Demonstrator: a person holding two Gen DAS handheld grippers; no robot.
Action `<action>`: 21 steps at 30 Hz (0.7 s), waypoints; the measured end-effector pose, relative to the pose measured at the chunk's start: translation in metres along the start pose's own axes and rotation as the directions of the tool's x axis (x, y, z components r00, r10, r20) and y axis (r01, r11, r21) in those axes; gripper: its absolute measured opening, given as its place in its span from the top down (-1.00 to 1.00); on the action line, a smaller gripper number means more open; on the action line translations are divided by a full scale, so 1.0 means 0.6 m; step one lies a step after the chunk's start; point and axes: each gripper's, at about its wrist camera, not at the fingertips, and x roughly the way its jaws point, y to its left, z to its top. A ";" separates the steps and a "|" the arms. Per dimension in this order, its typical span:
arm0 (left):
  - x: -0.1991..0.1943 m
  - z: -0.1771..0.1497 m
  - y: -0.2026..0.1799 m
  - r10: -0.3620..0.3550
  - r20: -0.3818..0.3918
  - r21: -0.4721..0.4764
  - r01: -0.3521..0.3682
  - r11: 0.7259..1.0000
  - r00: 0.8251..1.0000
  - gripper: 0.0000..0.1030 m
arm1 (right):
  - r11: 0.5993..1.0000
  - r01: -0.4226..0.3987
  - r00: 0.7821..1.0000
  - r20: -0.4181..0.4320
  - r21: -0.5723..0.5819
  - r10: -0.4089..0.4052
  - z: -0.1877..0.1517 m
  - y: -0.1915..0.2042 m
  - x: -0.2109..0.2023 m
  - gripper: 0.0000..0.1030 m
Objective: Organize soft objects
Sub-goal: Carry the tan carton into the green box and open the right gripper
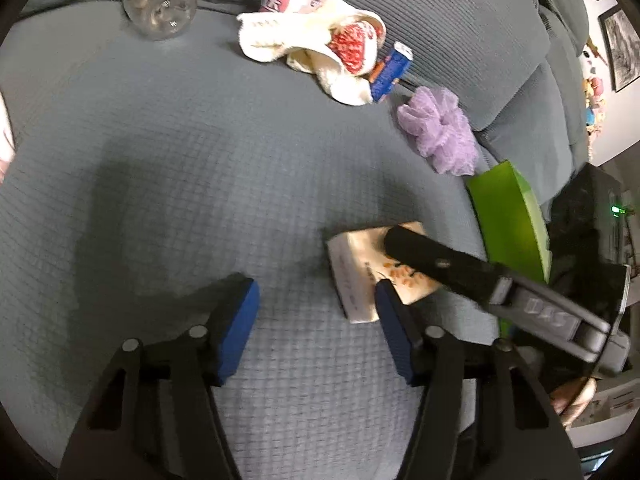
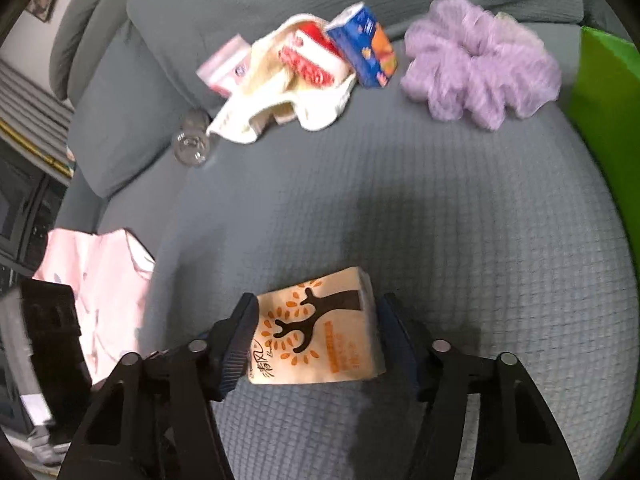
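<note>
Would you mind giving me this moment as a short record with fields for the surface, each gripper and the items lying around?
surface: grey sofa cushion
right gripper: fingers on either side of the tissue pack with tree print, seemingly clamping it
left gripper: open, holding nothing
back of the cushion: purple scrunchie, blue tissue pack, cream cloth around a red pack, clear glass item
right edge: green bin
left edge: pink cloth

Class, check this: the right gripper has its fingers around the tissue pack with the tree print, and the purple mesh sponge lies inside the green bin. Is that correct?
Not quite. The purple mesh sponge lies on the grey sofa cushion beside the green bin, not inside it, as the right wrist view shows. The rest stands: the right gripper has its fingers around the tissue pack.
</note>
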 end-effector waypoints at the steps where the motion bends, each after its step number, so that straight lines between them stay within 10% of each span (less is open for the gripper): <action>1: 0.001 0.000 -0.001 -0.005 0.000 0.006 0.005 1.000 1.000 -0.02 | 1.000 0.013 1.000 0.011 -0.024 -0.013 -0.001 0.007 0.001 -0.19; 6: 0.012 -0.002 -0.006 -0.064 0.010 0.009 0.063 0.998 0.998 0.40 | 0.999 -0.005 1.000 0.002 -0.040 0.005 -0.007 0.017 0.008 0.00; 21: -0.065 -0.003 -0.098 -0.117 0.198 0.182 0.080 0.980 0.973 0.43 | 0.995 -0.008 0.980 0.196 -0.104 0.028 -0.003 0.043 -0.108 0.06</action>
